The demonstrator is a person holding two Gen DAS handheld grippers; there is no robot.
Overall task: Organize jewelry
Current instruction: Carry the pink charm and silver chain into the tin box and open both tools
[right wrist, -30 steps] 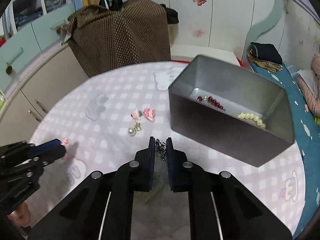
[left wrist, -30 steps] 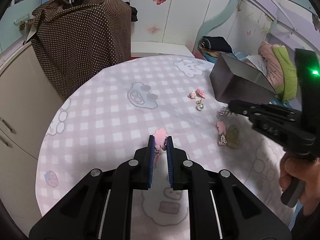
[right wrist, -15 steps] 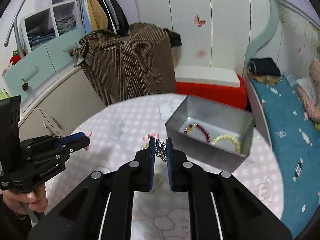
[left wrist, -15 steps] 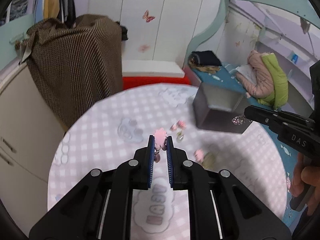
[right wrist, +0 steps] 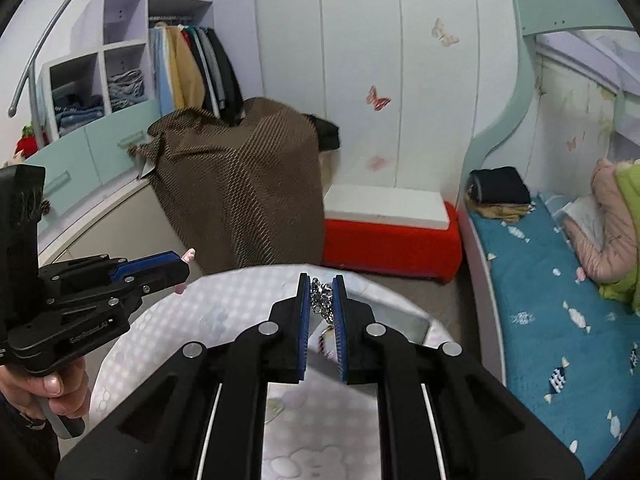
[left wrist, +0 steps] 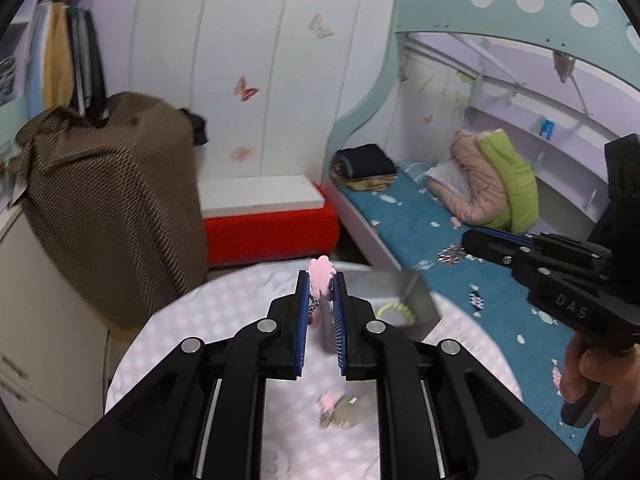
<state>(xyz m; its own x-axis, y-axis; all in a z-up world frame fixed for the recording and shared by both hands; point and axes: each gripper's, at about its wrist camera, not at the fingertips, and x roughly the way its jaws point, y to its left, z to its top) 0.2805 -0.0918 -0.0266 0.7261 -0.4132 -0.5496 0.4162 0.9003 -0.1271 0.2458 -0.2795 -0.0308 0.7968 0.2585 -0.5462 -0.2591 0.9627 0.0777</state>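
My left gripper (left wrist: 320, 280) is shut on a pink flower earring (left wrist: 319, 273) and holds it high above the round table, over the near side of the grey metal box (left wrist: 416, 300). A yellow bead bracelet (left wrist: 394, 310) lies in the box. My right gripper (right wrist: 321, 284) is shut on a silver chain piece (right wrist: 322, 300), also raised above the box (right wrist: 416, 326). The right gripper shows in the left wrist view (left wrist: 466, 246) with the chain (left wrist: 450, 255) hanging from its tips. The left gripper shows in the right wrist view (right wrist: 186, 266).
A pink earring and a gold piece (left wrist: 338, 412) lie on the pink checked tablecloth (left wrist: 200, 320) below my left gripper. Beyond the table are a brown covered object (left wrist: 108, 216), a red bench (left wrist: 268, 232) and a blue bed (left wrist: 440, 240).
Both grippers have lifted well above the table with their pieces still held. The table and box now sit lower and smaller in both views.
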